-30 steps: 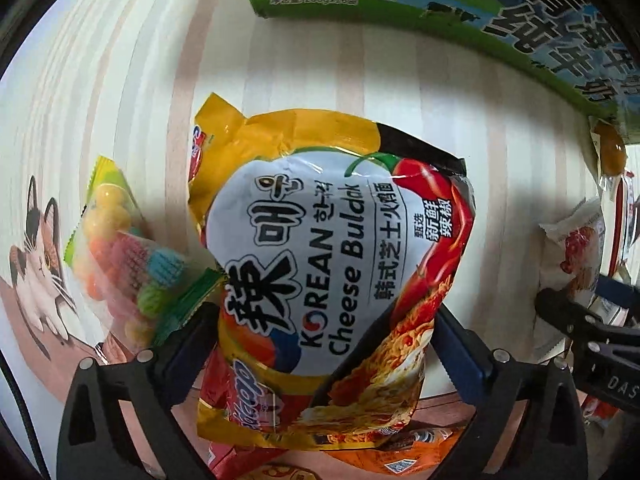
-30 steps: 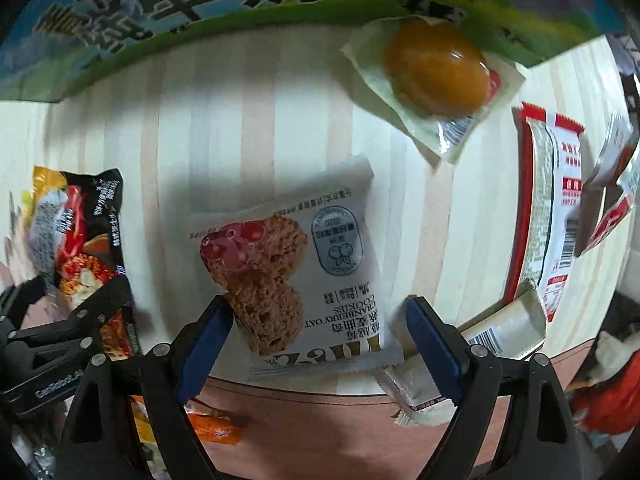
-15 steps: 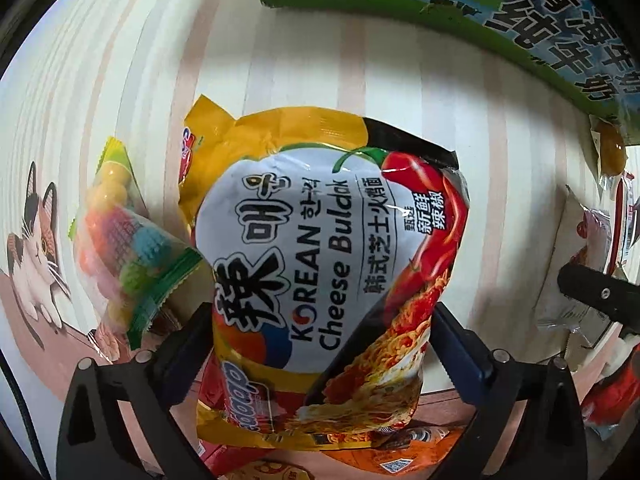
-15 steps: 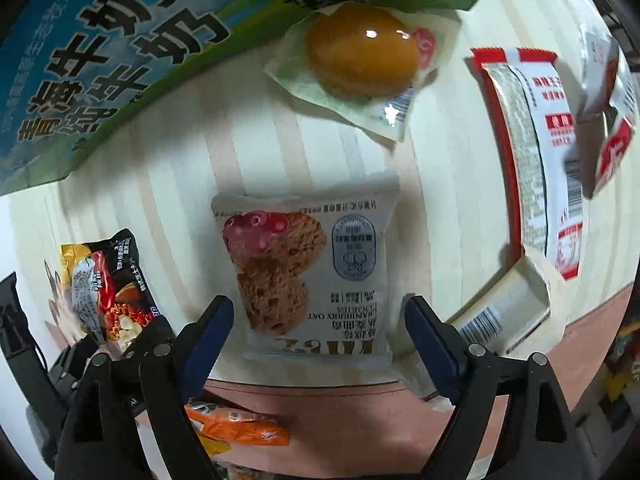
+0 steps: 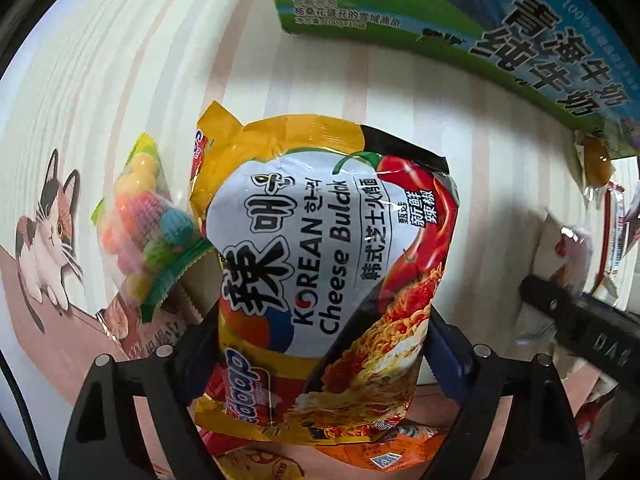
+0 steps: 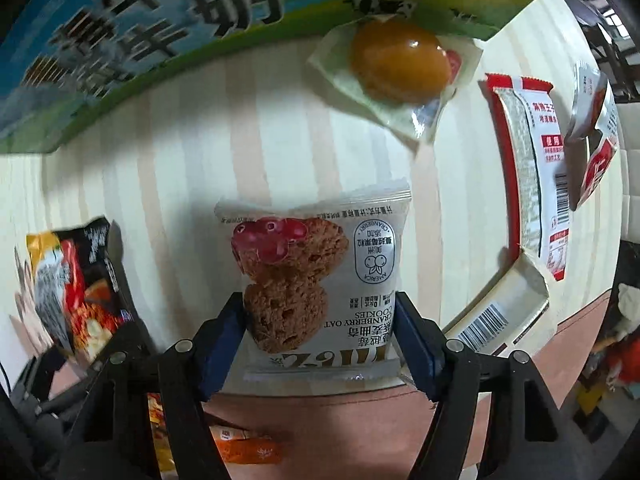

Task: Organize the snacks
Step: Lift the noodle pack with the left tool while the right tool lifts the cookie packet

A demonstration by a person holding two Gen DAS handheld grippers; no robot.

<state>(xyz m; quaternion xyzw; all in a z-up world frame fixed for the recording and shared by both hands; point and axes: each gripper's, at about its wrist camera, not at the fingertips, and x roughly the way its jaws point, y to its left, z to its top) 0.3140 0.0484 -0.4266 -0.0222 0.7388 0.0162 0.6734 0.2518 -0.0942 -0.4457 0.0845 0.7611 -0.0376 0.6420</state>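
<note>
A yellow, white and red Korean cheese noodle packet (image 5: pixel 320 264) stands between the fingers of my left gripper (image 5: pixel 322 320). The jaws are closing and their pads press on its two sides, holding it above the striped table. The same packet shows at the left of the right wrist view (image 6: pixel 72 280). My right gripper (image 6: pixel 319 304) points down over a white cranberry oat cookie packet (image 6: pixel 320 280) lying flat on the table. Its jaws are closing too, and the blue pads touch the packet's lower edges.
A green and blue milk carton box (image 5: pixel 480 20) lies along the far side. A bag of coloured candy balls (image 5: pixel 148 220) sits left of the noodles. A packed brown egg (image 6: pixel 400 64), a red and white packet (image 6: pixel 532 184) and a barcoded white bar (image 6: pixel 496 316) lie to the right.
Both pairs of jaws have narrowed onto their packets. The left gripper has risen with the noodle packet. The right gripper has shifted and rolled until the cookie packet sits centred between its fingers.
</note>
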